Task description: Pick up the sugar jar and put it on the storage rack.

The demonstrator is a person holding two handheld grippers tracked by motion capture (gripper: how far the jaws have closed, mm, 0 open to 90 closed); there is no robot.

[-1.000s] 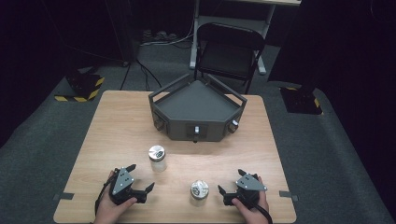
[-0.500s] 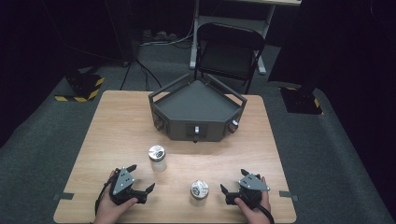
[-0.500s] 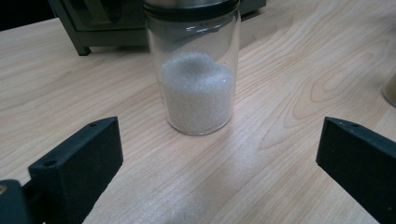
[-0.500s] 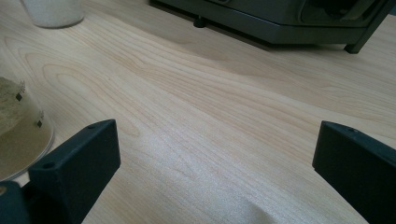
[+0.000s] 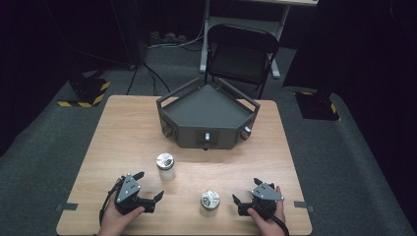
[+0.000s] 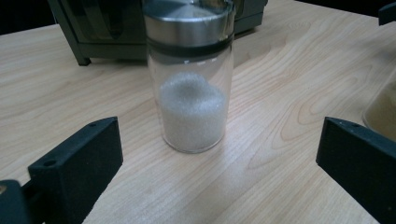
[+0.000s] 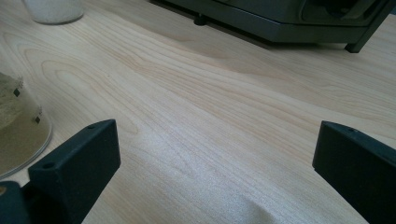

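Observation:
A glass shaker of white grains [image 5: 165,166] [image 6: 192,84] with a metal lid stands upright on the wooden table [image 5: 123,132]. A second shaker with tan contents [image 5: 210,200] [image 7: 16,135] stands nearer the front edge. My left gripper [image 5: 149,186] [image 6: 215,177] is open, its jaws wide, with the white shaker just ahead between their lines. My right gripper [image 5: 236,202] [image 7: 215,177] is open too, low over bare wood, with the tan shaker just off its left jaw. Neither holds anything.
A dark five-sided tray box [image 5: 209,113] [image 7: 280,18] with small knobs sits at the table's far middle. A folding chair [image 5: 243,46] stands behind the table. Tape marks lie at the front corners [image 5: 66,206]. Dark carpet surrounds the table.
The right gripper has shifted slightly to the right and toward the front edge. The left gripper and both shakers have stayed in place.

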